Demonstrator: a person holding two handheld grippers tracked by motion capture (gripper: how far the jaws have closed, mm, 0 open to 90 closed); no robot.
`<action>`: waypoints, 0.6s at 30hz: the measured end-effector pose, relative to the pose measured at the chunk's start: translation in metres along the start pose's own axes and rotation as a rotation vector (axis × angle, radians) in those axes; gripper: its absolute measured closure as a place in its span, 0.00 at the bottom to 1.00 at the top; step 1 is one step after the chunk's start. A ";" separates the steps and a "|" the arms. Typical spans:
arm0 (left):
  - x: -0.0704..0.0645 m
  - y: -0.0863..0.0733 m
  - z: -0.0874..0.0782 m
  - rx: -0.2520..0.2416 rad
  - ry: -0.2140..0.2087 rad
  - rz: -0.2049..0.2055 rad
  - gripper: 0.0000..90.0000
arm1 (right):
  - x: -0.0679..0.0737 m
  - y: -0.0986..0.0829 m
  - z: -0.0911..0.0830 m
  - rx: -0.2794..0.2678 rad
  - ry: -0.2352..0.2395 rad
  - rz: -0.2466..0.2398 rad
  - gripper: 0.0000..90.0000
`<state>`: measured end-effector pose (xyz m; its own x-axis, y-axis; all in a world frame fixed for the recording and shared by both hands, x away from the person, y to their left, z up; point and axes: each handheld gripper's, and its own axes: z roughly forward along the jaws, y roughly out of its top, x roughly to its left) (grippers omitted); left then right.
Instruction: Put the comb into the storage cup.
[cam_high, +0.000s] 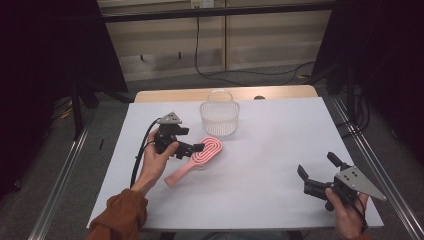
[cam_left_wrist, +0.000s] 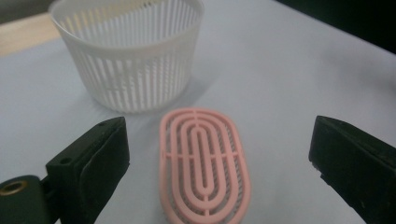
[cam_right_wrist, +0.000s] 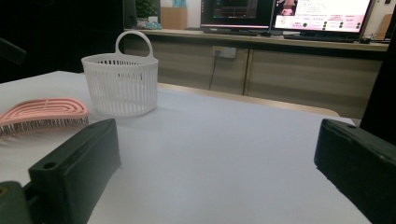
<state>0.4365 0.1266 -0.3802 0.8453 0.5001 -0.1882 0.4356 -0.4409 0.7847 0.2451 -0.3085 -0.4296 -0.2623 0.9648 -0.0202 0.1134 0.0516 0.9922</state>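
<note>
Left gripper (cam_high: 192, 147) sat over the desk (cam_high: 280, 150) left of centre, jaws spread wide and holding nothing. The pink hairbrush (cam_high: 197, 157) lay flat on the desk, bristles down, head pointing toward the white slotted basket (cam_high: 220, 120), handle running back toward the person's near-left side. In the high view the jaw tips were right at the brush head's left edge; contact couldn't be confirmed from there.

Left gripper view: brush head (cam_left_wrist: 203, 165) sat between the two jaws, closer to the left-hand one, with clear gaps on both sides, so no grip. The basket (cam_left_wrist: 130, 60) stood upright just beyond the head, near but not touching.

Right gripper (cam_high: 320, 172) was at the near-right corner of the desk, well apart from the brush, jaws also wide open and empty, aimed toward the desk's middle. Right gripper view: brush (cam_right_wrist: 44, 114) was far left with bristles visible under the head, basket (cam_right_wrist: 120, 84) behind it with its handle upright, bare desk between the jaws.
</note>
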 end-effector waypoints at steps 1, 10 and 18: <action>-0.001 0.001 0.002 0.012 0.002 0.007 0.06 | 0.000 0.000 0.000 0.001 -0.002 -0.002 0.00; 0.001 0.005 0.010 0.091 -0.027 -0.043 0.05 | 0.001 0.000 -0.001 0.003 0.001 0.001 0.00; 0.001 0.001 0.014 0.153 -0.017 -0.021 0.05 | 0.001 0.000 -0.001 0.000 0.005 -0.003 0.00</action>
<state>0.4424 0.1165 -0.3874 0.8402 0.4981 -0.2146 0.4940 -0.5395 0.6818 0.2439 -0.3080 -0.4297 -0.2673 0.9634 -0.0221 0.1129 0.0541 0.9921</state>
